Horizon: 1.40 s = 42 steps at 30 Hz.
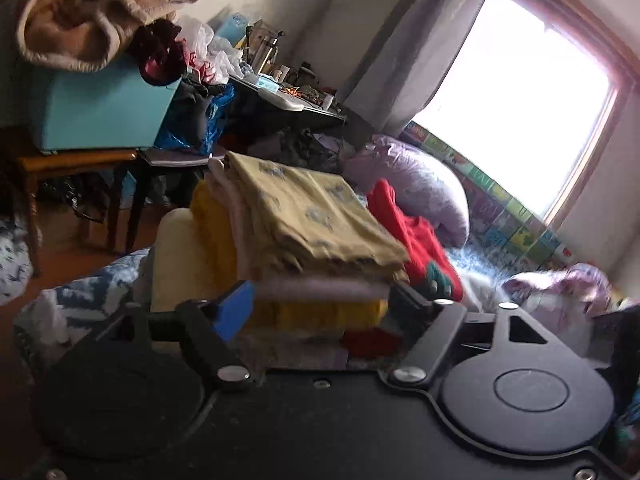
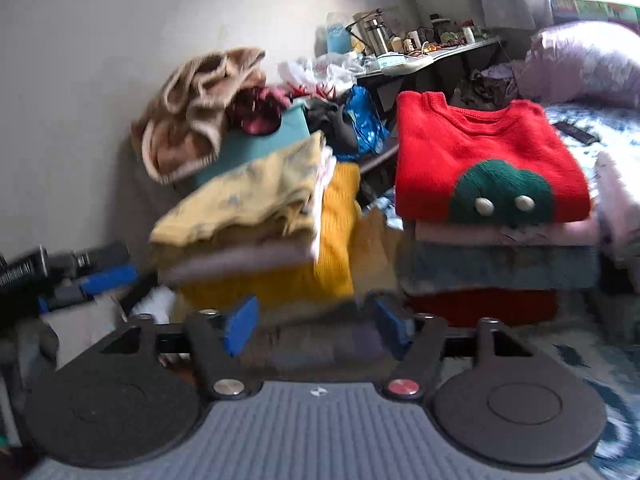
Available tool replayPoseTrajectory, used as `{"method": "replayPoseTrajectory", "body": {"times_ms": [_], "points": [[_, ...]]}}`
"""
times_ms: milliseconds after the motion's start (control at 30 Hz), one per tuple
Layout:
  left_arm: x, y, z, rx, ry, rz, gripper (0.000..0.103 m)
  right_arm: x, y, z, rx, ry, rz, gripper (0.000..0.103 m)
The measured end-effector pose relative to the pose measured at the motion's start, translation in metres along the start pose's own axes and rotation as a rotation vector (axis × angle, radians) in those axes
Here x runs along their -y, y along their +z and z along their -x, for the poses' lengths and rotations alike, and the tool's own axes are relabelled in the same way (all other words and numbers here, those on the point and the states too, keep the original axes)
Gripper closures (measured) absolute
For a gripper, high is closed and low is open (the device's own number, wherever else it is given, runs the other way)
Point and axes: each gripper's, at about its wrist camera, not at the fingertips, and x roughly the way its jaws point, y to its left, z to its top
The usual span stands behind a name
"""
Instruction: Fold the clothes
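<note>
A stack of folded clothes stands on the bed, topped by a yellow patterned cloth (image 1: pixel 312 216) (image 2: pixel 248 196) over a pink layer and a mustard knit (image 2: pixel 336 240). My left gripper (image 1: pixel 324 304) is open right in front of this stack, its blue pad (image 1: pixel 236 312) at the stack's left side. A second stack to the right carries a red sweater (image 2: pixel 480 160) (image 1: pixel 416 240) with a green patch and two white buttons. My right gripper (image 2: pixel 316 324) is open, low before the gap between the two stacks, with blurred cloth under its fingers. Neither gripper holds anything.
A brown blanket (image 1: pixel 92 12) lies on a teal box (image 1: pixel 100 112) atop a wooden stool. Behind stands a cluttered table (image 1: pixel 288 96). A purple pillow (image 1: pixel 420 184) and a blue-white bedspread (image 2: pixel 600 128) lie right, under a bright window (image 1: pixel 520 88).
</note>
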Motion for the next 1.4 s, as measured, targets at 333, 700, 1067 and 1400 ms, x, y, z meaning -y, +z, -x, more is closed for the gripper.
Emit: {"method": "replayPoseTrajectory", "body": {"times_ms": [333, 700, 1067, 1400], "points": [[0.089, -0.027, 0.046, 0.030, 0.215, -0.261, 0.000, -0.058, -0.030, 0.079, -0.011, -0.132, 0.065, 0.000], [0.128, 0.005, 0.083, 0.045, 0.399, -0.336, 0.000, -0.108, 0.007, 0.119, 0.006, -0.249, 0.136, 0.000], [0.110, 0.012, 0.080, 0.038, 0.460, -0.292, 0.000, -0.129, 0.019, 0.105, -0.030, -0.248, 0.164, 0.000], [0.105, 0.012, 0.073, 0.024, 0.457, -0.309, 0.000, -0.129, 0.018, 0.088, -0.062, -0.268, 0.170, 0.000]]}}
